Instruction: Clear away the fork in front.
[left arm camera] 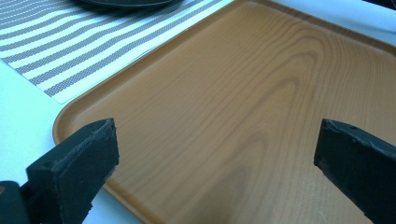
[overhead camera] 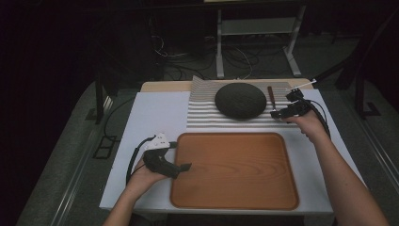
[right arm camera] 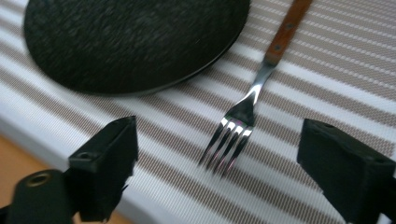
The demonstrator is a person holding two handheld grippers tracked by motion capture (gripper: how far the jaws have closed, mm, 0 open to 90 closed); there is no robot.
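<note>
A fork [right arm camera: 252, 93] with a wooden handle lies on a striped placemat [right arm camera: 327, 84], its tines pointing at my right gripper [right arm camera: 217, 133]. That gripper is open, with the tines just ahead between its jaws and nothing held. A dark round plate [right arm camera: 135, 37] lies on the mat left of the fork. In the high view the fork [overhead camera: 271, 96] sits right of the plate [overhead camera: 240, 100], with the right gripper [overhead camera: 282, 106] at its near end. My left gripper [overhead camera: 180, 155] is open and empty at the left edge of a wooden tray [overhead camera: 235, 188]. The bare tray [left arm camera: 243, 93] spreads ahead of the left gripper [left arm camera: 217, 135].
The tray lies on a white table top [overhead camera: 150, 117], in front of the placemat [overhead camera: 202, 113]. Cables and a white stand's legs [overhead camera: 291, 52] are on the dark floor beyond the table's far edge.
</note>
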